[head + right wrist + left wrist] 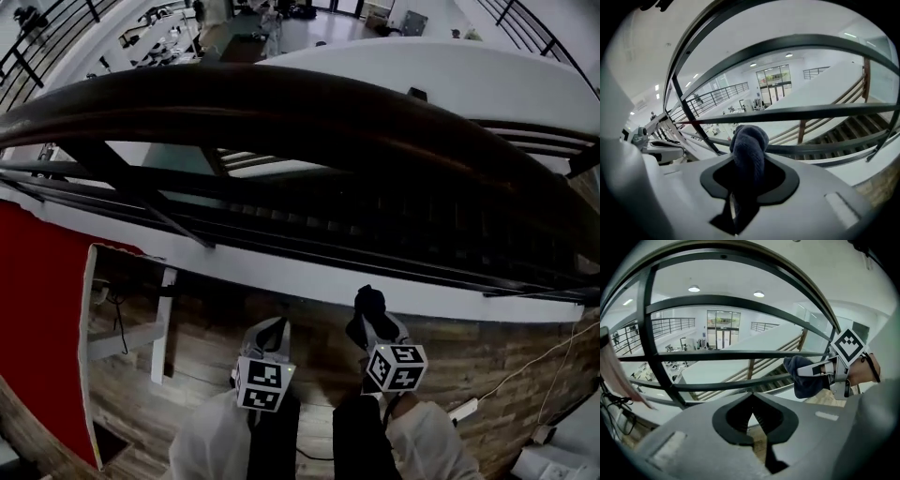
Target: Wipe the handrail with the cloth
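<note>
Cloth [749, 150]: dark blue-grey and soft, with a fine ribbed weave. It is bunched into a rounded knob that pokes out past the tong tips. It is held low in front of the railing's lower bars, well below the handrail and apart from it.
Right tongs [748, 176]: clenched on the cloth, whose tail hangs down through the dark, smooth-rimmed opening in the grey body.
Handrail [281, 112]: broad, dark and smooth, with a rounded top. It sweeps in one long curve across the head view.
Left tongs [752, 414]: dark pads pressed together at the tips with nothing between them. They sit just beside the right tongs at about the same height.
Marker cubes [262, 384]: boxy and white with black square patterns, one on each tool.
Bars [726, 355]: slim dark metal strips running level, crossed by slanted posts.
Sleeves [211, 441]: white fabric.
Floor [206, 370]: brown wood planks.
Panel [37, 319]: flat, red, at the left.
</note>
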Action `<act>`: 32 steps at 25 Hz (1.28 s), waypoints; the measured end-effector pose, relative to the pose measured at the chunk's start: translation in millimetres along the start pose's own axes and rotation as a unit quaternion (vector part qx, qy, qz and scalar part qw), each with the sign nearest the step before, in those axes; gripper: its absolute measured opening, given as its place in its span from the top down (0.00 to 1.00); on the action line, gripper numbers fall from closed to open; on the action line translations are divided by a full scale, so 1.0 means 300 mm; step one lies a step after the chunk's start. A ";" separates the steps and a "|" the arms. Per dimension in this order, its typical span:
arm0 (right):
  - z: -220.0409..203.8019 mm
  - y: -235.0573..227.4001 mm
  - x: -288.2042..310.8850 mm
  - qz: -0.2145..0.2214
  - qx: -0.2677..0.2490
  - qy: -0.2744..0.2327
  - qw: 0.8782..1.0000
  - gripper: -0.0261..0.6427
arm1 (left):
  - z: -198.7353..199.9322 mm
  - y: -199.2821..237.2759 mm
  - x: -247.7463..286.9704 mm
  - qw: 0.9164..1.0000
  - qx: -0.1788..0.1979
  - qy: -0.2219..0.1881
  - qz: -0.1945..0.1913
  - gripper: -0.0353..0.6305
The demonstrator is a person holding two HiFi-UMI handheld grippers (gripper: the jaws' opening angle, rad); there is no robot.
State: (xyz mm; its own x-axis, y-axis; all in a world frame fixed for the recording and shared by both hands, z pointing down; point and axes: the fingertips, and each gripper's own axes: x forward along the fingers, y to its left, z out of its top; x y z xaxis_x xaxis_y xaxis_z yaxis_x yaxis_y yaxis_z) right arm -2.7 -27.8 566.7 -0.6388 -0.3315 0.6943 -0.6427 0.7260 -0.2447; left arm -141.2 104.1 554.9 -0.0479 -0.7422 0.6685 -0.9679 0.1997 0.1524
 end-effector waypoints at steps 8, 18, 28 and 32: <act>-0.085 0.544 0.416 0.108 -0.026 0.051 0.992 0.81 | -0.183 0.461 -0.031 0.992 -0.073 -0.025 0.099 0.94; 0.023 0.895 0.802 0.175 0.029 0.063 0.982 0.81 | -0.211 0.818 0.032 0.987 -0.084 -0.063 0.123 0.94; 0.156 1.126 1.150 0.168 0.033 0.066 0.983 0.81 | -0.198 1.101 0.131 0.987 -0.067 -0.076 0.124 0.94; 0.185 1.192 1.285 0.154 0.032 0.074 0.985 0.81 | -0.176 1.198 0.195 0.987 -0.073 -0.087 0.116 0.94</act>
State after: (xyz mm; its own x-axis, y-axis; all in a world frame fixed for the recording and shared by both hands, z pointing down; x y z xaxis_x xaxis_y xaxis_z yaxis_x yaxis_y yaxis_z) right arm -502.2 70.7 709.3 -0.7423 -0.0072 0.6701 -0.4568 0.7370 -0.4981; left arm -478.9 166.2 687.1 -0.3172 -0.7618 0.5649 -0.8809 0.4573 0.1221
